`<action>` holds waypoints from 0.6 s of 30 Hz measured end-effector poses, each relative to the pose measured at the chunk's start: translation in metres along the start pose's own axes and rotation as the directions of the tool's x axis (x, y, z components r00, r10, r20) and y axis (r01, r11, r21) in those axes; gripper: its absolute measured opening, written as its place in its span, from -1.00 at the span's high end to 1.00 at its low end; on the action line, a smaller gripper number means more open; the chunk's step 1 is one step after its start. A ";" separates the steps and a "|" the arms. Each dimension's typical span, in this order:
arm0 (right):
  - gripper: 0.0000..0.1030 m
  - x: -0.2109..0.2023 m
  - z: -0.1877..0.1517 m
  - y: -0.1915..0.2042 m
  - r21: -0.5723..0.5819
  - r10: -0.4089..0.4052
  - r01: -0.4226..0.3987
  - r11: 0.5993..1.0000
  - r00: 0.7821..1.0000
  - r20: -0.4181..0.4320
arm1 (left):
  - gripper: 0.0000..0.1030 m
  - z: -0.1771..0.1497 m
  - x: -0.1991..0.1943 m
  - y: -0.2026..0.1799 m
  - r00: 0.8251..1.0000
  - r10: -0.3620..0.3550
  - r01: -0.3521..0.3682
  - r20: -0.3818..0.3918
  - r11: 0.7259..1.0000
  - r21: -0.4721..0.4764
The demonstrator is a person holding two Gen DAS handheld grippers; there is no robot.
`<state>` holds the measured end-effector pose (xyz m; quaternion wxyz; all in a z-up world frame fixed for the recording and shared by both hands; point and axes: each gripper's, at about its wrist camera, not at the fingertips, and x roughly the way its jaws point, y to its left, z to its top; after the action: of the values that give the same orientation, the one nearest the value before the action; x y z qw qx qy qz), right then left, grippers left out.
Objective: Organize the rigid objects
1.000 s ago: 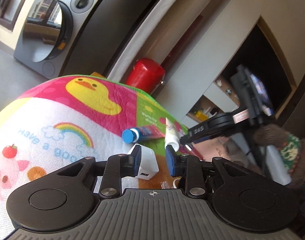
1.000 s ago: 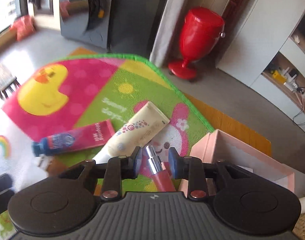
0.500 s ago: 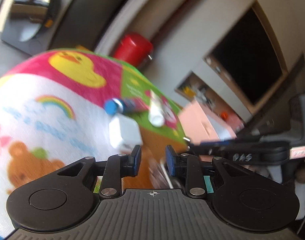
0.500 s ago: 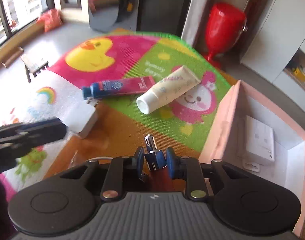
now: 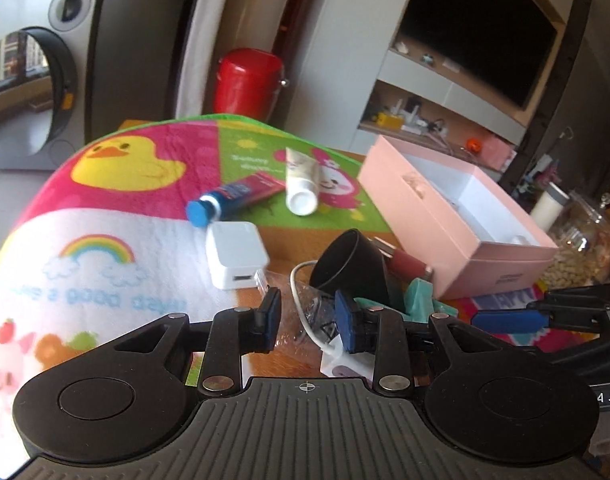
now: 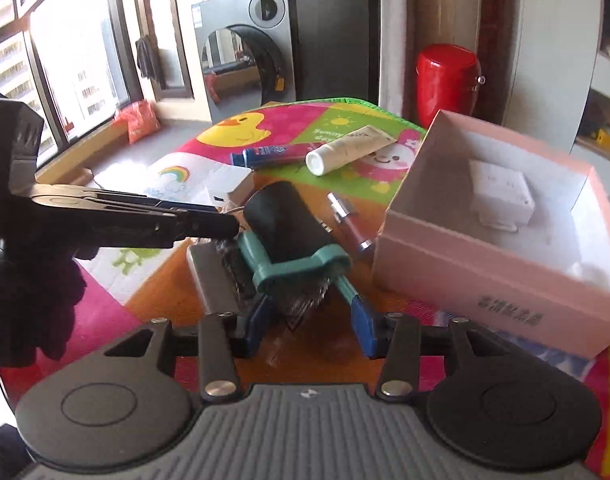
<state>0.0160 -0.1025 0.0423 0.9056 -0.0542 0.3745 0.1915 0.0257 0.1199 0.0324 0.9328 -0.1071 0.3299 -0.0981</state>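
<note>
An open pink box (image 6: 501,264) stands at the right with a white adapter (image 6: 501,192) inside; it also shows in the left wrist view (image 5: 437,220). A pink lip gloss tube (image 6: 347,222) lies on the table beside the box. A teal and black brush (image 6: 289,236) lies just ahead of my right gripper (image 6: 309,324), which is open and empty. My left gripper (image 5: 307,320) is open and empty above a clear bag with a white cable (image 5: 309,312). A white charger cube (image 5: 237,254), a blue-capped red tube (image 5: 235,196) and a cream tube (image 5: 301,184) lie on the mat.
A colourful cartoon mat (image 5: 105,208) covers the wooden table. A glass jar (image 5: 581,244) stands right of the box. A red bin (image 6: 449,80) and a washing machine (image 6: 245,52) stand beyond the table. The left gripper (image 6: 125,216) reaches in from the left in the right wrist view.
My right gripper let go of the lip gloss, which now lies beside the box, and pulled back open. My left gripper swung right and back, from the charger cube to the cable bag.
</note>
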 end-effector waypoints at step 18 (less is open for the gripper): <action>0.43 0.042 0.009 0.052 -0.215 0.006 -0.002 0.977 1.000 0.019 | 0.63 -0.004 -0.021 0.044 0.995 -0.097 0.096 0.003 0.973 -0.211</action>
<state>0.0293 -0.0394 0.0215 0.8976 -0.1491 0.3429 0.2334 0.0122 0.1666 0.0301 0.9090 -0.2211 0.3362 -0.1082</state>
